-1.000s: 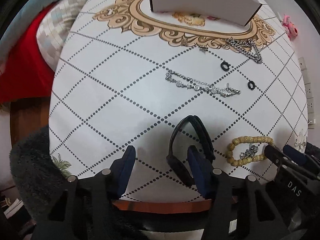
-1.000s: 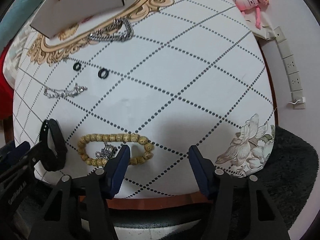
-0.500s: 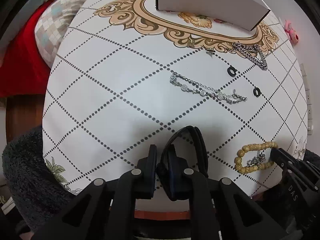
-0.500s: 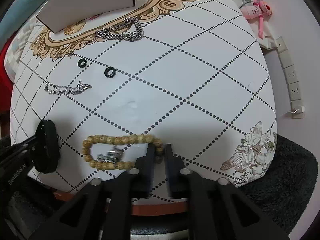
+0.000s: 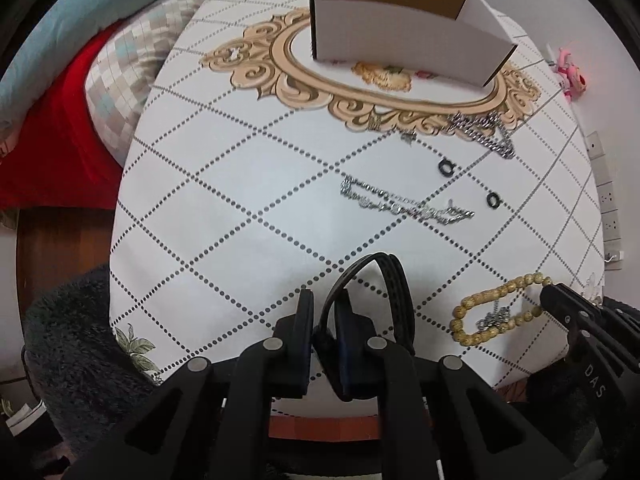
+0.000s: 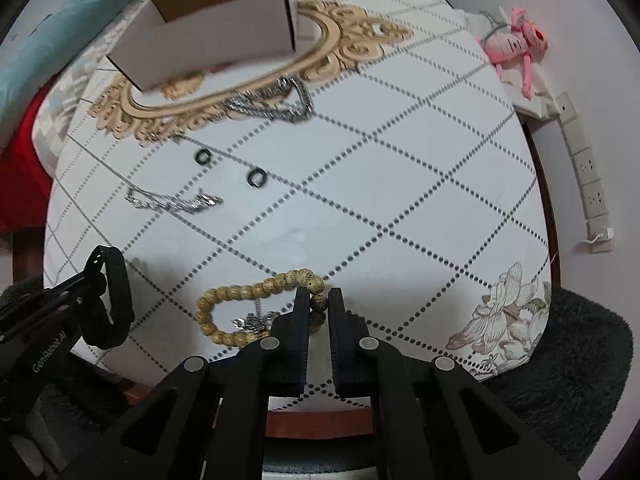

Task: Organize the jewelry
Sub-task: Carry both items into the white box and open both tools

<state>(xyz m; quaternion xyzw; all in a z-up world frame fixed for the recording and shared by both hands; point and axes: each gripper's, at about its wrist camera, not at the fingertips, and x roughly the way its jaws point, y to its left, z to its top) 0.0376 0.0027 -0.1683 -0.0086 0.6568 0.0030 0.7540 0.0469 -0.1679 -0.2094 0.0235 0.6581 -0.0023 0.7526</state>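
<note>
My left gripper [image 5: 325, 312] is shut on the near side of a black band bracelet [image 5: 394, 288] at the table's near edge; the bracelet also shows in the right wrist view [image 6: 114, 300]. My right gripper [image 6: 318, 306] is shut on the right end of a tan wooden bead bracelet [image 6: 240, 292] that has a small silver charm inside its loop; it also shows in the left wrist view [image 5: 496, 312]. An open white cardboard box [image 5: 400, 40] stands at the far side.
On the white dotted tablecloth [image 5: 240, 200] lie a silver crystal chain [image 5: 400, 202], two black rings [image 5: 446, 168] [image 5: 494, 200] and a heavy silver chain [image 5: 484, 136]. A pink toy [image 6: 516, 46] and a power strip [image 6: 588, 176] lie right of the table.
Both grippers went from open to shut, the left on the black bracelet and the right on the bead bracelet. Both have since lifted a little and the views have drawn back.
</note>
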